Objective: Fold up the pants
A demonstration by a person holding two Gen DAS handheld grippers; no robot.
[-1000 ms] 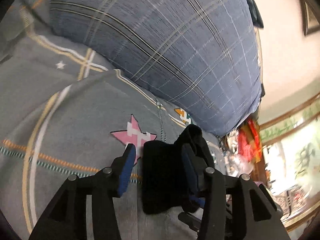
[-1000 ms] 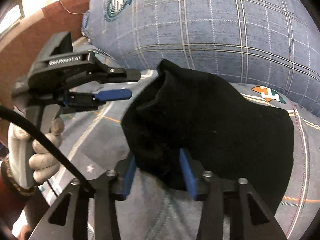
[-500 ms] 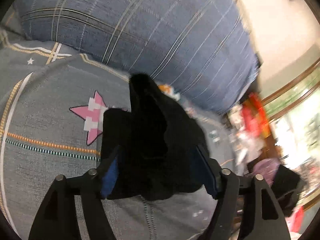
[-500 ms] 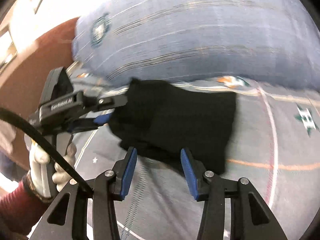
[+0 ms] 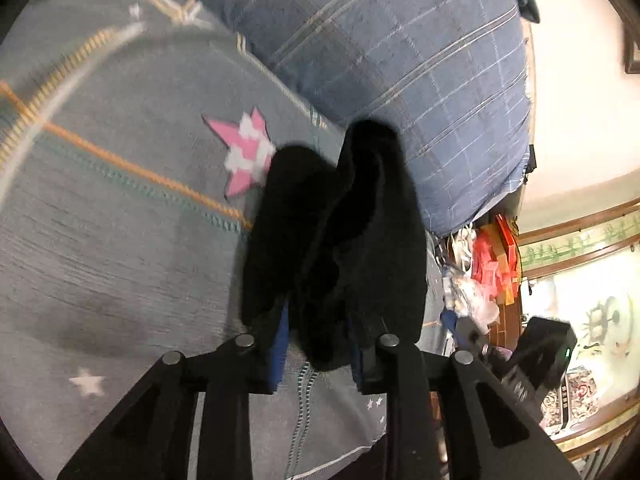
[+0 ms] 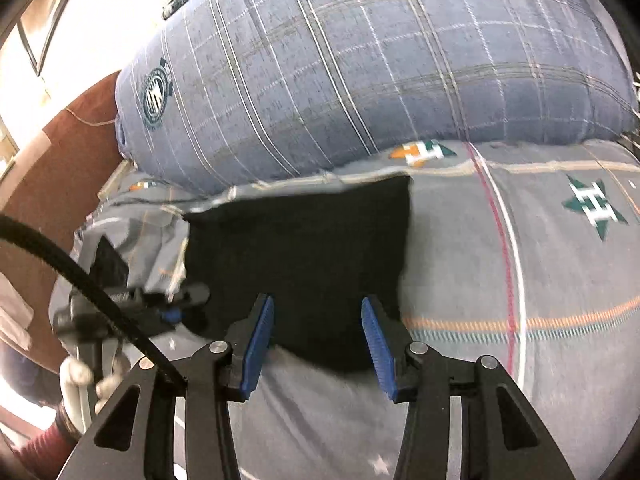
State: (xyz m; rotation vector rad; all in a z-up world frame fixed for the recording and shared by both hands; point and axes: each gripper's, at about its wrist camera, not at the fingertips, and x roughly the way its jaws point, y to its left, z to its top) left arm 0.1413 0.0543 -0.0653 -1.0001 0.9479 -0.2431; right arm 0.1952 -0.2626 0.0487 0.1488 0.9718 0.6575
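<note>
Left gripper [image 5: 316, 344] has just closed, now clenching the bunched black pants [image 6: 304, 248] lying mid-frame on the grey bedspread [image 6: 520, 280], right gripper [image 6: 318, 336] backed off, jaws apart, empty; best pull the fold flat, edges aligned.

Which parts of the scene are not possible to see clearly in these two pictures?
- Left wrist view: the left tool has its pads buried in bunched black pants.
- Right wrist view: the pants' near edge is hidden behind the right tool.
- Right wrist view: the gloved hand is blurred and cut by the cable.
</note>
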